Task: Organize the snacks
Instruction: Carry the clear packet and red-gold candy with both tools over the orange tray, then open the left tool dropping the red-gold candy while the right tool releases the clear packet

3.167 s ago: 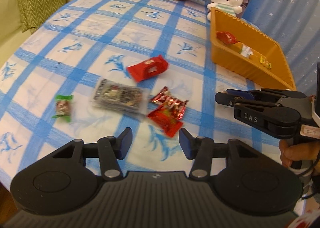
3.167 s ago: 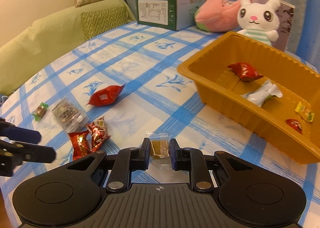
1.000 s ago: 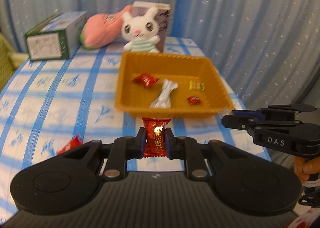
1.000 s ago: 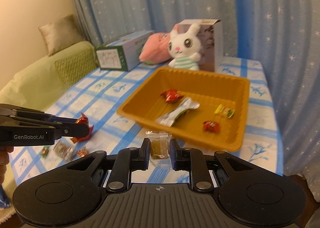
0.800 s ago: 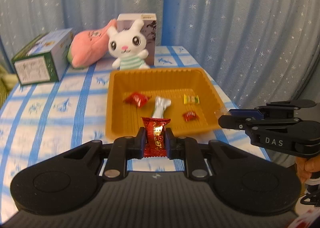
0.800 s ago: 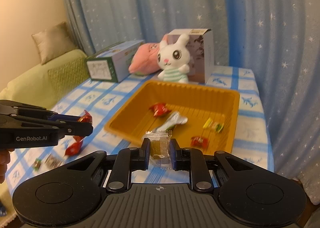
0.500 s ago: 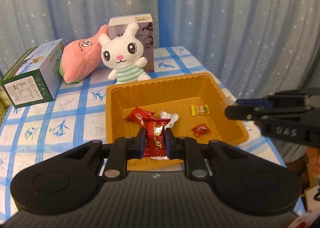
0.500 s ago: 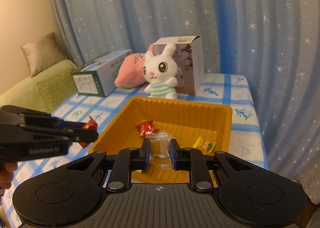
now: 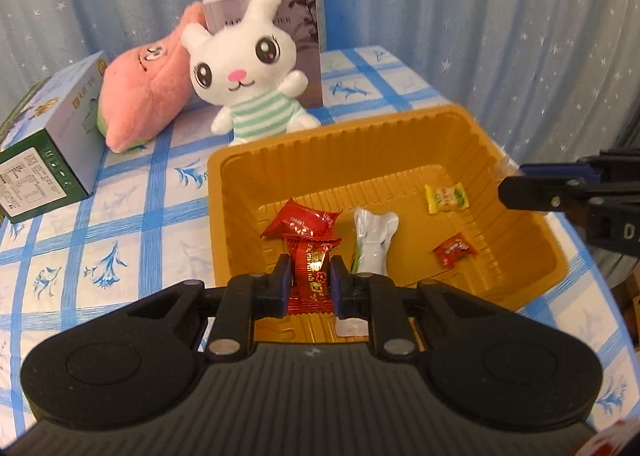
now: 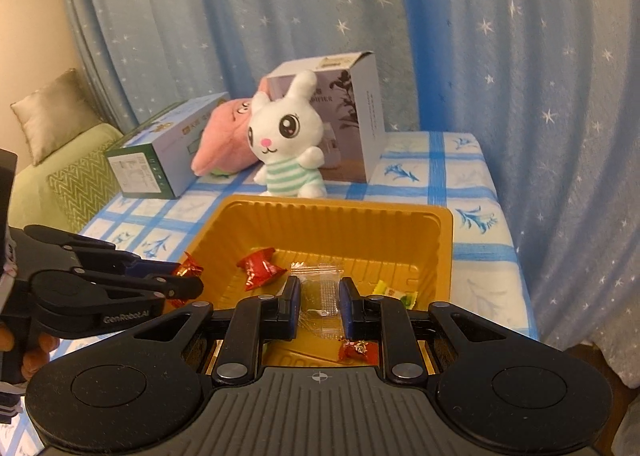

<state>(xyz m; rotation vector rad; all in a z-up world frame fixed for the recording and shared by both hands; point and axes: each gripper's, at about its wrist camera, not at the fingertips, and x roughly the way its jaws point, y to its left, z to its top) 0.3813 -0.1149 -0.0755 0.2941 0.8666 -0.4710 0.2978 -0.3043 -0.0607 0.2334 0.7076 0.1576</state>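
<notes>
My left gripper (image 9: 310, 280) is shut on a red wrapped candy (image 9: 311, 272) and holds it above the near side of the orange tray (image 9: 340, 131). My right gripper (image 10: 319, 298) is shut on a clear snack packet (image 10: 322, 296) over the same tray (image 10: 340, 207). In the tray lie a red candy (image 9: 304, 219), a white packet (image 9: 374, 240), a yellow-green candy (image 9: 446, 197) and a small red candy (image 9: 454, 250). The right gripper shows at the right edge of the left wrist view (image 9: 516, 193); the left one shows at the left of the right wrist view (image 10: 188, 282).
A white plush rabbit (image 9: 250, 71), a pink plush (image 9: 148, 83), a grey box (image 9: 288, 11) and a green-white box (image 9: 52, 143) stand behind the tray on the blue checked tablecloth (image 9: 120, 223). A blue starred curtain (image 10: 280, 15) hangs behind. A green sofa (image 10: 68, 159) is at left.
Both grippers have moved forward with their snacks, from short of the tray to above its inside. The left one picked its red candy off the table earlier.
</notes>
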